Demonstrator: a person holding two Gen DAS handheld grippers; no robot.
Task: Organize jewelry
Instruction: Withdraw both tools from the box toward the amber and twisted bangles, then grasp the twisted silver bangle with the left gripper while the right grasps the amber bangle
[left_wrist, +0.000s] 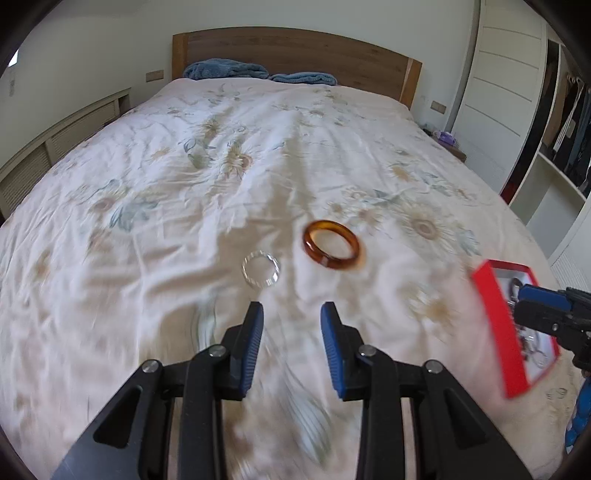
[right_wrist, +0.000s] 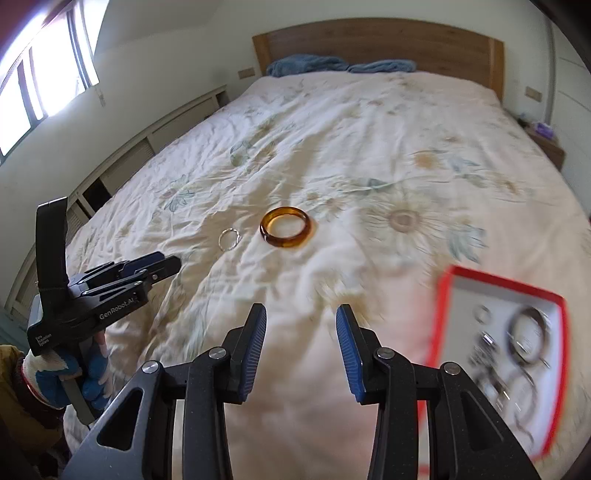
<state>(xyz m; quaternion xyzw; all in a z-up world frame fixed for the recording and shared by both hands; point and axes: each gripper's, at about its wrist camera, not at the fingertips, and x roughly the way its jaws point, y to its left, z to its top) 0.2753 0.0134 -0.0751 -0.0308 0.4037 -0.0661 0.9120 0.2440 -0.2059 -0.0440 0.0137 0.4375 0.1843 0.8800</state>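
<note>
Two bangles on quilt (left_wrist: 147, 155) ahead of open, empty left tongs (left_wrist: 291, 314): clear bangle (left_wrist: 260, 268) nearest, amber bangle (left_wrist: 331, 245) beyond.

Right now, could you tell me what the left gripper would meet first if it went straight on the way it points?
Most likely the floral bedspread. The left gripper is open and empty, angled down at bare fabric; the clear bangle lies just beyond, slightly left of its line, though depth is hard to judge.

Red box (right_wrist: 554, 295) contents blurred, indistinct
</note>
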